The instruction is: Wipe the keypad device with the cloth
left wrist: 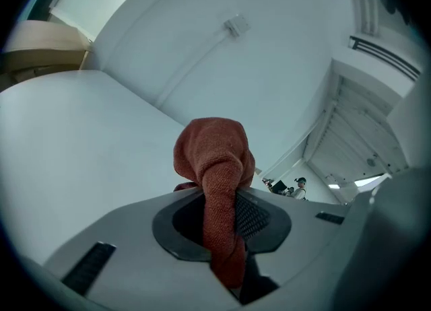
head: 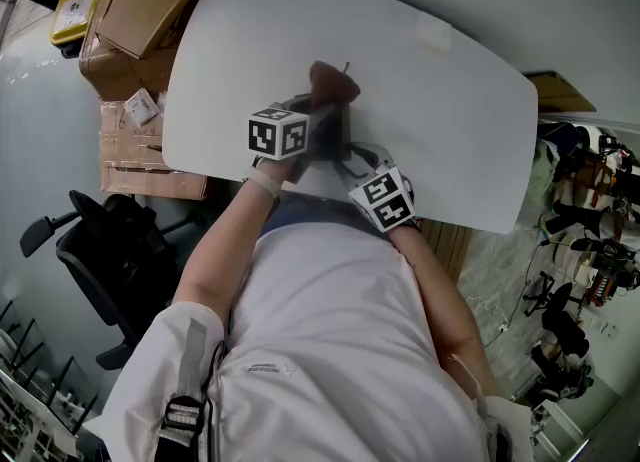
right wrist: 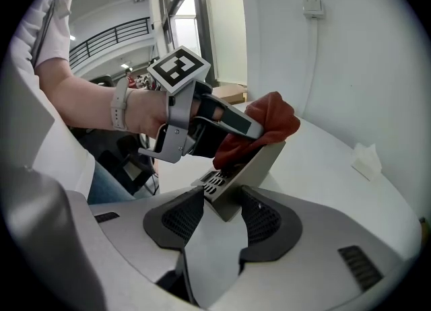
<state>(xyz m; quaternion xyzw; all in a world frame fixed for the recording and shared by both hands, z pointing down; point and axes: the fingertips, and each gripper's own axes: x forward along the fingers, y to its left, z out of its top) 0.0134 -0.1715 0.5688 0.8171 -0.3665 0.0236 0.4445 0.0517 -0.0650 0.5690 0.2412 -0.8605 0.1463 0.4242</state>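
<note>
The grey keypad device [right wrist: 248, 167] stood tilted above the near edge of the white desk [head: 440, 120], its lower end clamped between the jaws of the right hand-held gripper [right wrist: 222, 212]. The rust-red cloth [right wrist: 271, 122] lay pressed against the device's upper face, with the keys just below it left showing. The left hand-held gripper [left wrist: 222, 221] had its jaws closed on the cloth, which bunched out past their tips in a rounded fold. Seen from the head view, both grippers met close together in front of the person, the left one to the left of the right. A small white scrap [right wrist: 368, 161] lay on the desk's far right side. Cardboard boxes [head: 140, 10] were stacked beyond the desk's left end.
</note>
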